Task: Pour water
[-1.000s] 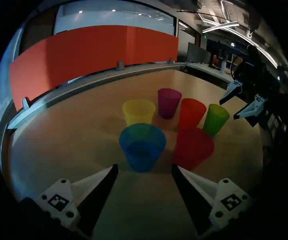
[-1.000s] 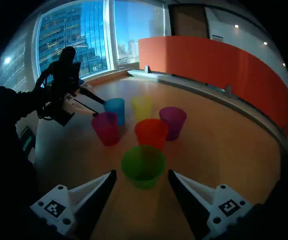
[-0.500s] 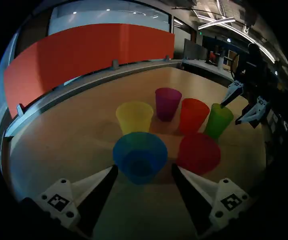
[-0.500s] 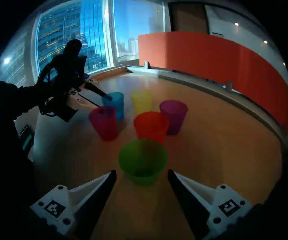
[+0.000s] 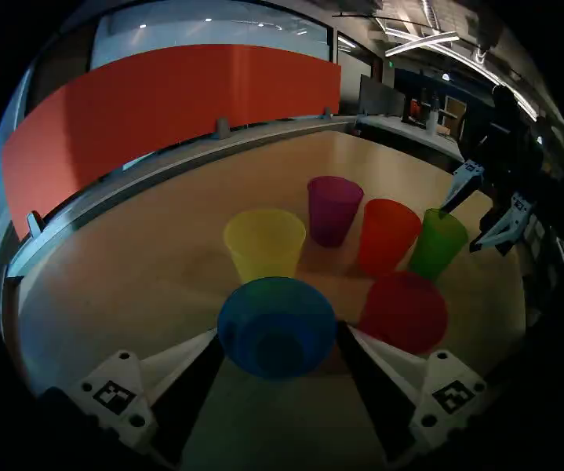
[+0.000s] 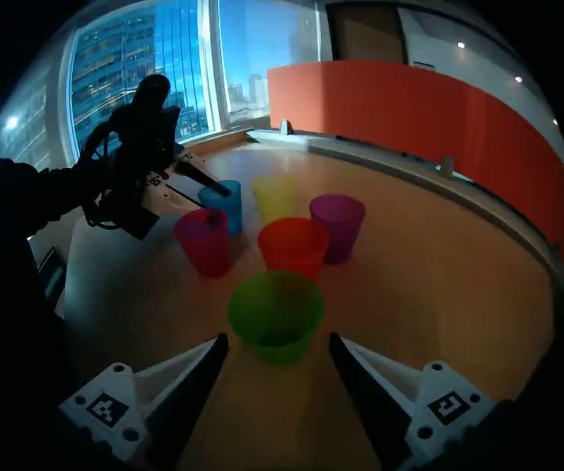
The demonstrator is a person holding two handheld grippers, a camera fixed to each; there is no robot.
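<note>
Here, translucent blue cup (image 5: 276, 339) between spread left fingers (image 5: 178, 366), green cup (image 6: 274, 315) between spread right fingers (image 6: 173, 374).

6 upright translucent cups (image 5: 278, 330) cluster together on the table (image 5: 148, 267).

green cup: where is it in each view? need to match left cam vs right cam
Left gripper view: green cup at the right, on the far side of the cup cluster.
Right gripper view: green cup low centre, the nearest cup.
Shared landmark: the orange cup, next to the green one in both views; in the right gripper view it stands just behind it.
</note>
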